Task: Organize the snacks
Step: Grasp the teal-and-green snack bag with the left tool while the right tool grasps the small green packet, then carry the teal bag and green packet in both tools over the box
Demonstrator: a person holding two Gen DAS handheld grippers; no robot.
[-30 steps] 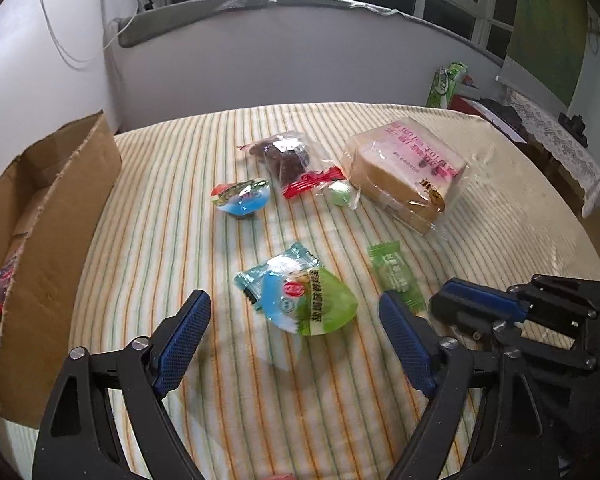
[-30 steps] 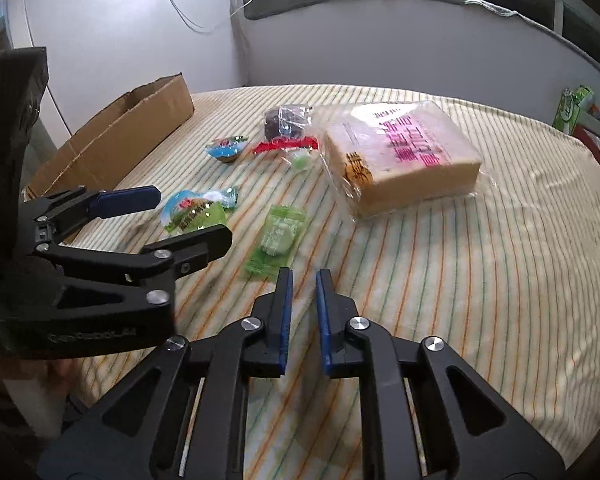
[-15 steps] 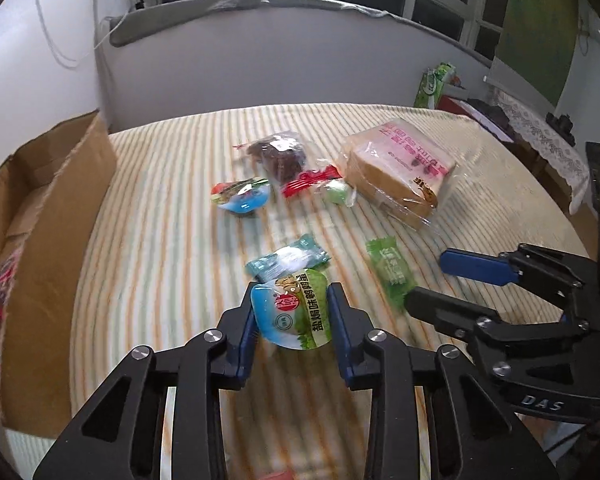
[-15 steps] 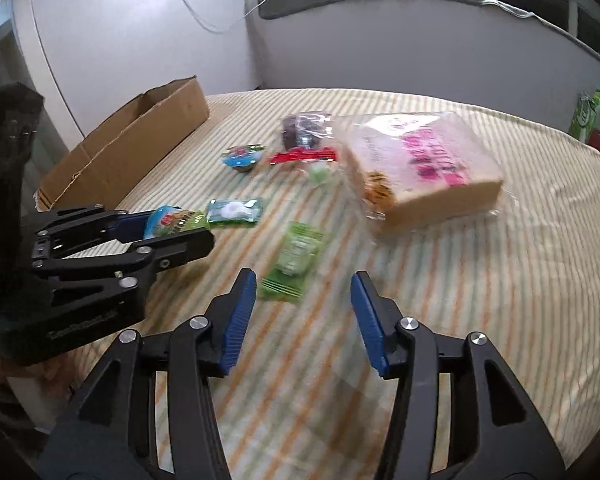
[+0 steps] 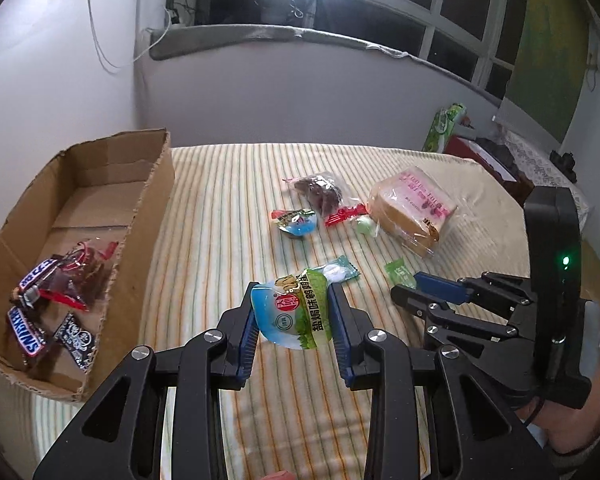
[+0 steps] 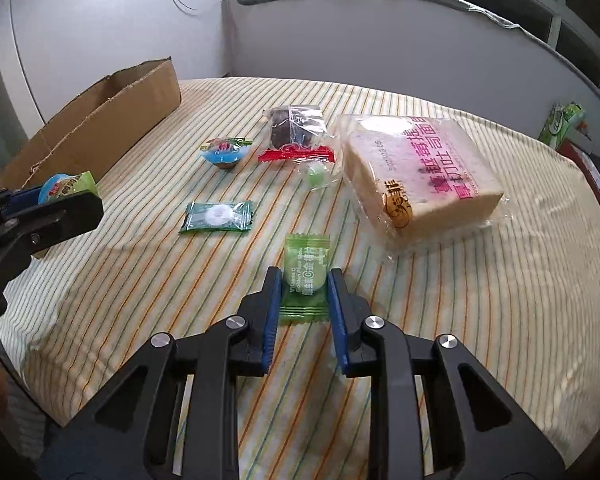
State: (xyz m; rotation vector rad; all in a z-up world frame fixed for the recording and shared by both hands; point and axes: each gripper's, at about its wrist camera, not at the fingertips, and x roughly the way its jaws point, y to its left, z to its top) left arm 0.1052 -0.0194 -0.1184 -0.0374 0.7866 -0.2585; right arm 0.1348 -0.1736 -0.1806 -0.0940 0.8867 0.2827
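Left gripper clamped on the blue-green jelly cup — lifted off the striped bench, just right of the cardboard box. Right gripper pinched on the green candy packet, pads touching both edges — packet looks flat on the bench.

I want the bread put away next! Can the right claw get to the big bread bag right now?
Probably not yet. The right claw is shut on the green candy, so it is busy. The bread bag lies just beyond on the striped cloth, with nothing between them, once the candy is dropped.
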